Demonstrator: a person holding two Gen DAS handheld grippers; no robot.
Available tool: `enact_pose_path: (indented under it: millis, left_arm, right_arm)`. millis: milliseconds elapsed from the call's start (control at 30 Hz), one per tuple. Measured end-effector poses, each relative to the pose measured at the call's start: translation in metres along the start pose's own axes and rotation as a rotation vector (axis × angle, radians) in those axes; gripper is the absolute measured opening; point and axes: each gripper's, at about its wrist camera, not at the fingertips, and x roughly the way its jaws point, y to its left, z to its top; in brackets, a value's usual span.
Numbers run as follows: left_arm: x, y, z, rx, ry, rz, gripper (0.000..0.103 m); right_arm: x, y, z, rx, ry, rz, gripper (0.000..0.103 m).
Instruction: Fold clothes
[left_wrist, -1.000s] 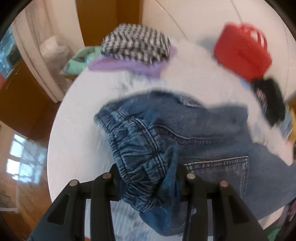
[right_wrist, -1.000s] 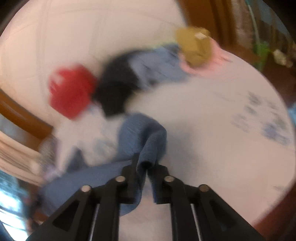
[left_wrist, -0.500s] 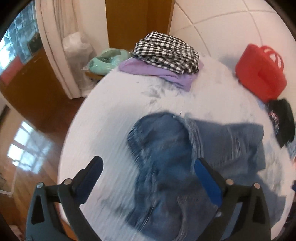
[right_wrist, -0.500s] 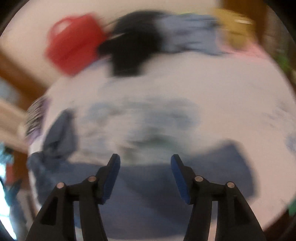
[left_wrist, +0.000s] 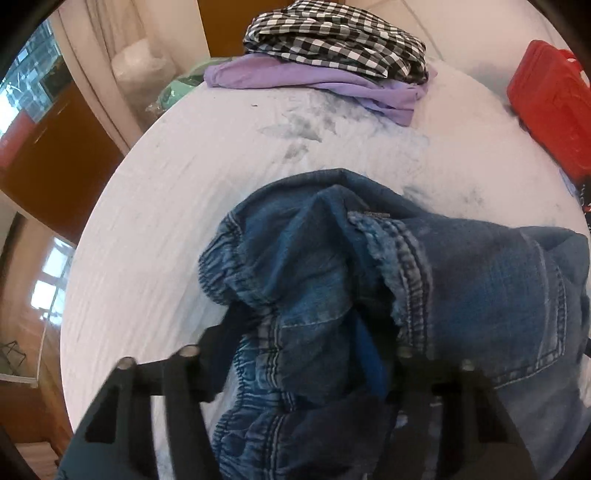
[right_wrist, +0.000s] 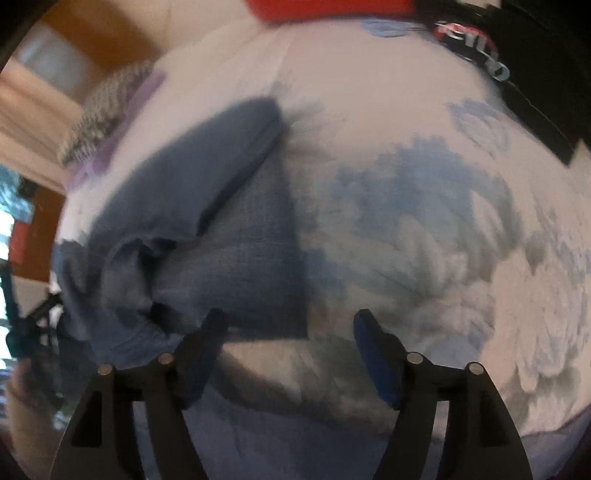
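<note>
Jeans (left_wrist: 424, 280) bunched on the white bed (left_wrist: 177, 192), elastic waistband heaped up between the fingers of the left gripper (left_wrist: 306, 354). Denim filling the gap there, fingers (left_wrist: 373, 354) set fairly wide on either side of the wad; blue pad of the far finger showing against the cloth, other finger half hidden behind a fold. Cannot tell whether actually pinching the fabric or just straddling it. Pocket stitching and a frayed hem lying to the right of the fingers.

Right gripper (right_wrist: 288, 332) spread wide, nothing between the fingers (right_wrist: 373, 350). Folded trouser leg (right_wrist: 229, 236) just ahead and to the left, its near edge touching or almost touching the left fingertip; blurred, hard to say which. Printed sheet under the gap.

Further back in the left view: checked shirt (left_wrist: 336, 40) stacked on a purple top (left_wrist: 317, 77), well apart from the jeans. Red bag (left_wrist: 546, 103) at the right edge
</note>
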Motion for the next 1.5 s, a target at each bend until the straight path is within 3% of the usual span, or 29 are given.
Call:
enact_pose_path:
  millis: [33,67,100,167,300,400,533,600,733,800,833,867,900,933,1033,1167,1267,1400,1433,1467,1500]
  left_arm:
    - [-0.003,0.002,0.001,-0.013,0.007,-0.015,0.038]
    - [-0.006,0.005,0.003,-0.030,0.013,-0.034,0.034]
    - [-0.010,0.008,0.005,-0.045,0.019,-0.051,0.033]
    - [-0.019,0.010,0.007,-0.042,0.020,-0.058,0.022]
    - [-0.041,0.011,0.004,-0.002,-0.012,-0.037,0.018]
    - [-0.055,0.015,0.001,0.019,-0.053,-0.037,0.018]
    - [-0.059,0.011,-0.007,0.073,-0.059,-0.062,0.018]
    - [-0.053,0.011,-0.010,0.061,-0.034,-0.088,0.018]
    - [-0.045,0.014,-0.013,0.026,-0.016,-0.109,0.018]
    - [-0.052,0.015,-0.013,0.023,-0.046,-0.128,0.029]
    - [-0.058,0.014,-0.012,0.029,-0.071,-0.133,0.056]
    - [-0.064,0.014,-0.009,0.037,-0.097,-0.127,0.089]
    - [-0.068,0.014,-0.006,0.046,-0.117,-0.114,0.103]
    - [-0.069,0.013,-0.003,0.053,-0.125,-0.106,0.103]
    - [-0.058,0.011,0.008,0.063,-0.096,-0.100,0.103]
    - [-0.030,0.008,0.018,0.053,-0.064,-0.046,0.099]
    - [-0.004,-0.001,0.013,0.072,0.015,-0.048,0.095]
    - [0.010,-0.008,-0.002,0.087,0.017,-0.051,0.090]
    - [0.010,-0.008,-0.004,0.086,0.015,-0.058,0.077]
    - [0.007,-0.010,-0.004,0.099,0.014,-0.068,0.044]
    - [0.004,-0.012,-0.005,0.111,0.013,-0.077,0.033]
  right_arm:
    - [0.002,0.009,0.001,-0.031,-0.009,-0.018,0.062]
    - [0.002,0.018,0.002,-0.066,-0.015,-0.040,0.043]
    - [0.002,0.027,0.003,-0.104,-0.020,-0.077,0.005]
    - [-0.015,0.039,0.008,-0.149,-0.079,-0.113,0.005]
    - [-0.071,0.053,0.017,-0.199,-0.244,-0.131,0.006]
    - [-0.151,0.056,0.006,-0.238,-0.424,-0.095,0.006]
    - [-0.214,0.094,-0.038,-0.482,-0.505,0.021,0.006]
    - [-0.225,0.114,-0.065,-0.625,-0.455,0.118,0.010]
    - [-0.206,0.115,-0.091,-0.668,-0.290,0.215,0.036]
    - [-0.192,0.089,-0.087,-0.552,-0.269,0.156,0.037]
    - [-0.185,0.070,-0.081,-0.460,-0.266,0.138,0.039]
    - [-0.177,0.048,-0.076,-0.360,-0.263,0.137,0.040]
    - [-0.169,0.027,-0.071,-0.271,-0.255,0.135,0.043]
    - [-0.159,0.008,-0.066,-0.191,-0.242,0.124,0.044]
    - [-0.132,-0.054,-0.067,-0.007,-0.179,0.098,0.047]
    - [-0.092,-0.111,-0.065,0.212,-0.115,0.140,0.047]
    - [-0.071,-0.119,-0.051,0.248,-0.109,0.154,0.047]
    - [-0.044,-0.109,-0.029,0.224,-0.061,0.111,0.049]
    - [-0.040,-0.108,-0.027,0.235,-0.049,0.096,0.053]
    - [-0.039,-0.107,-0.028,0.249,-0.048,0.081,0.056]
    - [-0.038,-0.108,-0.029,0.260,-0.051,0.067,0.061]
